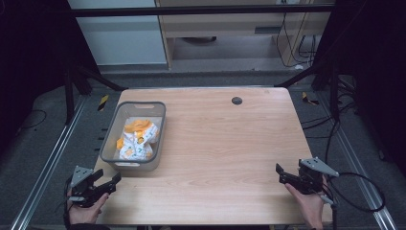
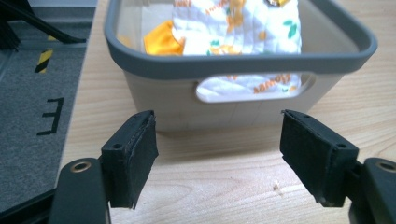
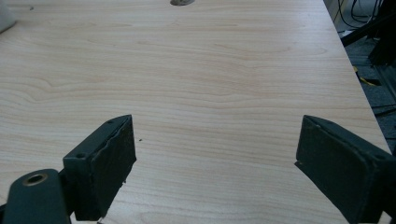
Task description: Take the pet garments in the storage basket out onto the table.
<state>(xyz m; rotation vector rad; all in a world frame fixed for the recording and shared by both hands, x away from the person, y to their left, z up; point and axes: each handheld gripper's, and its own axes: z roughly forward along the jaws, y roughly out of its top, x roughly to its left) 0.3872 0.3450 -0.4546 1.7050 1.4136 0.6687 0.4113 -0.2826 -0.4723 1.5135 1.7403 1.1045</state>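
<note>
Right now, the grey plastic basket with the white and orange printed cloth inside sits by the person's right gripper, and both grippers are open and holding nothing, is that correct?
Not quite: the grey plastic basket with the white and orange printed cloth sits by the left gripper, not the right gripper. The high view shows it at the table's left side, and the left gripper view faces its handle. The rest holds: both grippers are open and holding nothing.
</note>
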